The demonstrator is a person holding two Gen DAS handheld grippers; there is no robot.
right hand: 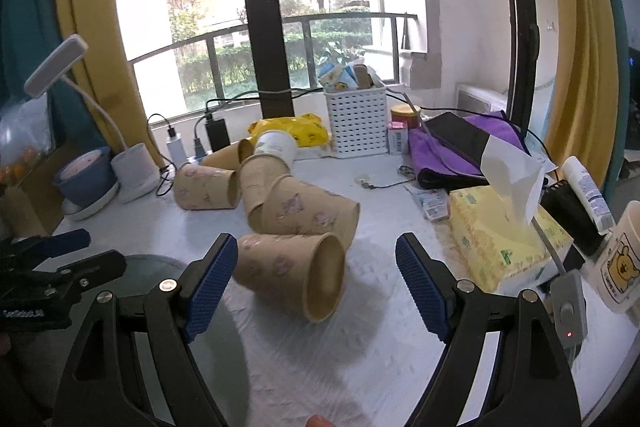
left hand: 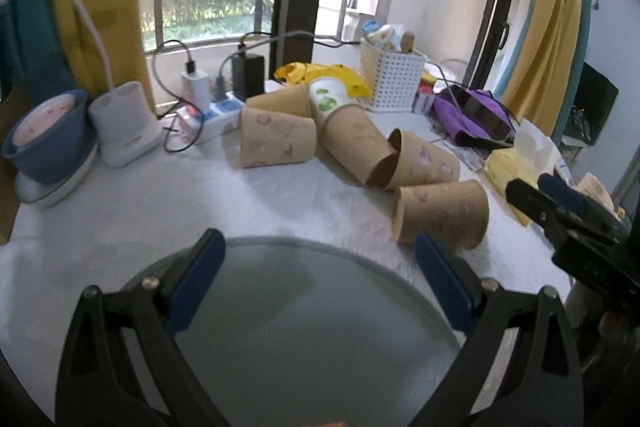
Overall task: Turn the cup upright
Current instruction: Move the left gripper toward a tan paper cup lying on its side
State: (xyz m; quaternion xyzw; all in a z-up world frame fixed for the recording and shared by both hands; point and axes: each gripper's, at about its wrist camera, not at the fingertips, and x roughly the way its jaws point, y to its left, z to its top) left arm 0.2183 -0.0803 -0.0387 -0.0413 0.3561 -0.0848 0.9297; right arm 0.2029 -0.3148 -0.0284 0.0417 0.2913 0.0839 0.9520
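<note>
While both grippers showed clearly, much of the pile was hard to read: the far cups [right hand: 256, 183] overlapped, so their rims and bases hid one another, and a white cup [right hand: 276, 145] at the back showed only its base end. Prints on the brown paper were too blurred to make out. The left gripper [left hand: 320, 275] hung over a grey round mat [left hand: 304, 327], its fingers spread wide and holding nothing; the mat's near edge was cut off by the frame. The right gripper [right hand: 316, 275] also stood wide apart and held nothing, with the nearest cup [right hand: 290, 273] between its blue pads [right hand: 210, 281], apparently touching neither.

That cup lay on its side on the white table [right hand: 360, 347], near the mat's right edge. Its long axis ran level, slanting from far left to near right in the right wrist view, the open mouth facing near right and the base pointing far left. Right of it sat a yellow tissue box [right hand: 504, 251].
</note>
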